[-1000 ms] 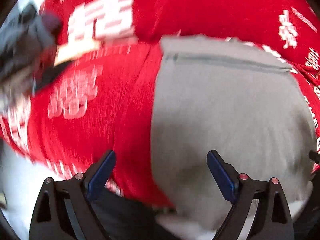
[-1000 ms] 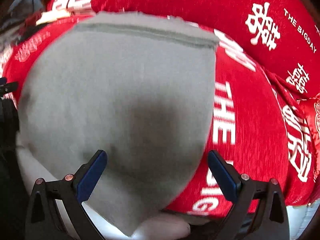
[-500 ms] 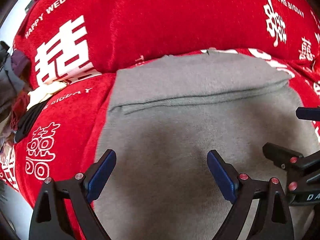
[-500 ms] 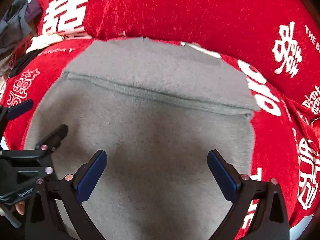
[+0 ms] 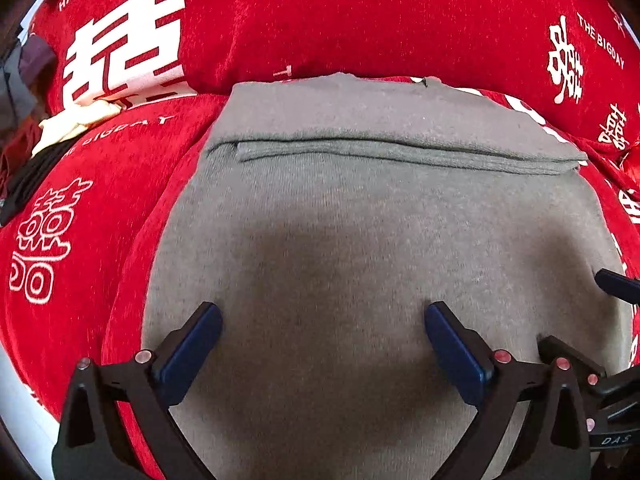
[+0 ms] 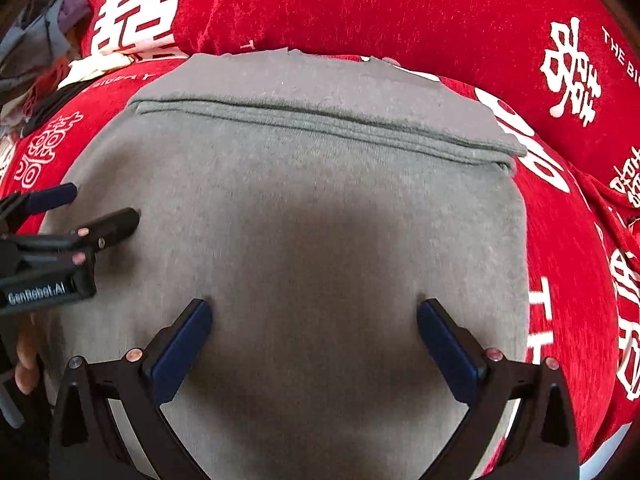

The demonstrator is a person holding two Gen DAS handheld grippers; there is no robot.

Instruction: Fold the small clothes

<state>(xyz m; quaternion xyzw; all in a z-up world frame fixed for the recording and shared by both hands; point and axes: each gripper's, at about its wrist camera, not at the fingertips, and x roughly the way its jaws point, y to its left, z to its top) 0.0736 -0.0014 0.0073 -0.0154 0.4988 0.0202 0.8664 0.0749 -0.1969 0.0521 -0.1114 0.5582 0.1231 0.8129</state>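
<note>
A grey knit garment [image 5: 380, 208] lies flat on a red cover, with a folded band across its far part [image 5: 400, 152]. It also fills the right wrist view [image 6: 320, 200]. My left gripper [image 5: 322, 332] is open and empty, its fingers over the garment's near left part. My right gripper [image 6: 314, 328] is open and empty over the near right part. The right gripper shows at the right edge of the left wrist view [image 5: 576, 356]. The left gripper shows at the left edge of the right wrist view [image 6: 80, 216].
The red cover with white characters [image 5: 100, 184] spreads under and around the garment, and a red cushion [image 5: 360, 20] rises behind it. A pile of mixed clothes [image 6: 36, 60] lies at the far left. A hand [image 6: 24, 360] holds the left gripper.
Both grippers have moved in over the grey garment, side by side and closer to it. The garment now lies flat with its folded band visible. Both stay open.
</note>
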